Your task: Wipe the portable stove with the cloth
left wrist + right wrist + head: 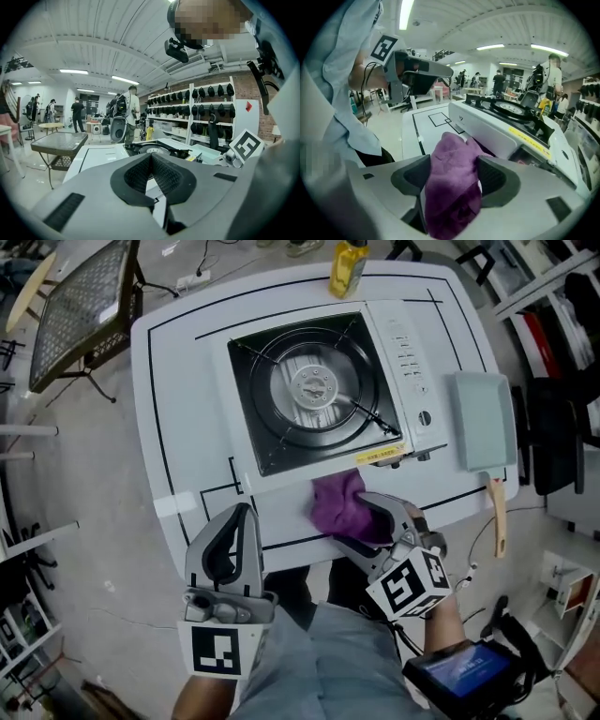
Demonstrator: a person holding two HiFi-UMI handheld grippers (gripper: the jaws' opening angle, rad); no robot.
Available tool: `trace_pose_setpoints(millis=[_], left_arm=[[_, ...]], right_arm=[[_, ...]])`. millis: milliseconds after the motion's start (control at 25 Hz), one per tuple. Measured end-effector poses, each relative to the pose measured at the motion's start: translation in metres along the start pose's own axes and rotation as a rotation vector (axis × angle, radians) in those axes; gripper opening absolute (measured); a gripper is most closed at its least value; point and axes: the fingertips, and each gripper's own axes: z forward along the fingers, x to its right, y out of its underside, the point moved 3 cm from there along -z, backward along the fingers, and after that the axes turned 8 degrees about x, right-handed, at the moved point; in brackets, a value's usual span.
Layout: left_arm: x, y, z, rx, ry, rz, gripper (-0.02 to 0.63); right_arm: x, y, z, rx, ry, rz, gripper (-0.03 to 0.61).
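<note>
The portable stove (314,390) sits on the white tabletop (183,409), its long axis running left to right in the head view, with the control panel at the right end. The purple cloth (337,505) lies bunched on the tabletop against the stove's front edge, its length pointing from the person towards the stove. The right gripper (349,519) has its jaws spread wide with the cloth between them. The left gripper (246,512) hovers at the tabletop's near edge, jaws pressed together on nothing.
</note>
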Motion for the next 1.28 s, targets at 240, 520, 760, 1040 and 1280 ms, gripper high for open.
trace_pose_setpoints(millis=[240, 520, 760, 1040, 1280], left_arm=[[-0.007, 0.019, -0.004, -0.081, -0.063, -0.028, 0.018], [-0.006, 0.022, -0.004, -0.086, -0.072, -0.031, 0.018], [0.003, 0.006, -0.008, -0.048, -0.031, -0.015, 0.018], [0.028, -0.047, -0.018, 0.099, 0.08, 0.017, 0.018], [0.056, -0.084, -0.03, 0.154, 0.171, 0.028, 0.018]], right_arm=[[0.004, 0.015, 0.018, -0.07, -0.034, -0.056, 0.268], [0.014, 0.013, 0.019, -0.033, 0.043, -0.006, 0.129], [0.013, -0.003, -0.005, 0.057, 0.073, 0.127, 0.115], [0.005, -0.041, -0.066, 0.165, 0.176, 0.232, 0.114], [0.006, -0.062, -0.132, 0.228, 0.327, 0.242, 0.114]])
